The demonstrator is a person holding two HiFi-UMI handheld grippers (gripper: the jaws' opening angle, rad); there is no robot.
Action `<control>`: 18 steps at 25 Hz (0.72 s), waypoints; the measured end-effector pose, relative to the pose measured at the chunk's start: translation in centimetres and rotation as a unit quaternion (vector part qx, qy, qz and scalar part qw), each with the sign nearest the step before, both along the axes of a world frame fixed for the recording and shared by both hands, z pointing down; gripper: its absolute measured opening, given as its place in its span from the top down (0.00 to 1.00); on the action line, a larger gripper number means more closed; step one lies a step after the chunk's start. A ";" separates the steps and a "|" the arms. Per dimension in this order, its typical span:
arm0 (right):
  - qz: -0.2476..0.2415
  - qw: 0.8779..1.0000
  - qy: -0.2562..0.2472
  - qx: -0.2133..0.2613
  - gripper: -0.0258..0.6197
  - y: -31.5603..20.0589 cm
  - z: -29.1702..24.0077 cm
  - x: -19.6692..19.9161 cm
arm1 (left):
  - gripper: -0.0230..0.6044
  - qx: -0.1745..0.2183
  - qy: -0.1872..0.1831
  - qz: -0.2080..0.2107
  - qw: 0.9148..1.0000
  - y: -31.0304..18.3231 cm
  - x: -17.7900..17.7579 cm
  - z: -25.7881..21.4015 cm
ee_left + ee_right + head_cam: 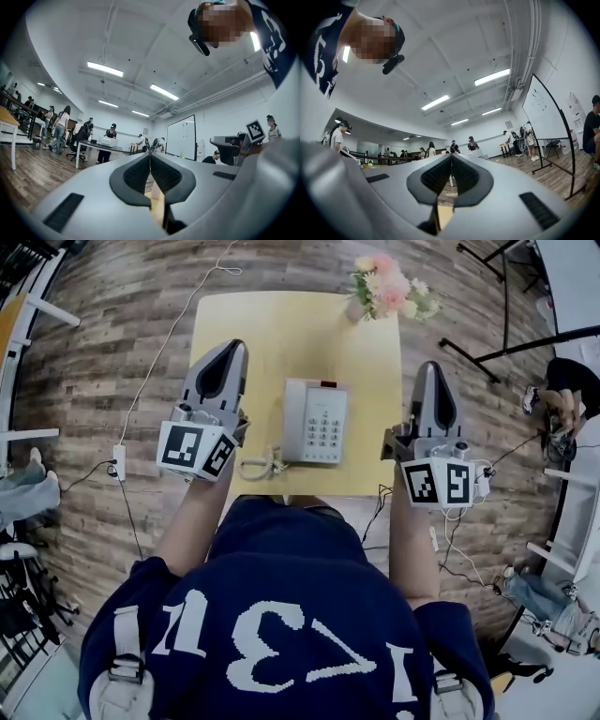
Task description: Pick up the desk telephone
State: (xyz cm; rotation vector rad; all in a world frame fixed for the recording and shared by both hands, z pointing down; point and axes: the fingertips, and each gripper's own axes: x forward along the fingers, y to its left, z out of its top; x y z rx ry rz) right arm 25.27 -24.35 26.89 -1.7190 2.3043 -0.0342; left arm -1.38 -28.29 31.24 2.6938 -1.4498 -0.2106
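Observation:
A light grey desk telephone (314,420) lies flat on the small yellow table (281,324), its handset on the left side and its coiled cord (262,466) at the near edge. My left gripper (232,346) hovers to the phone's left, my right gripper (428,367) to its right at the table's edge. Both are shut and hold nothing. In the left gripper view the left gripper (150,154) has its tips together, pointing level across the room. In the right gripper view the right gripper (451,155) is likewise closed on nothing.
A vase of pink and yellow flowers (389,289) stands at the table's far right corner. A white cable (159,352) runs over the wood floor to a power strip (119,462) at the left. A black stand (497,348) and seated people are at the right.

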 end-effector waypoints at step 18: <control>-0.091 0.962 0.003 -0.257 0.91 -0.2 18.6 -4.7 | 0.87 -0.175 -0.027 0.087 0.980 1.4 1.8 14.9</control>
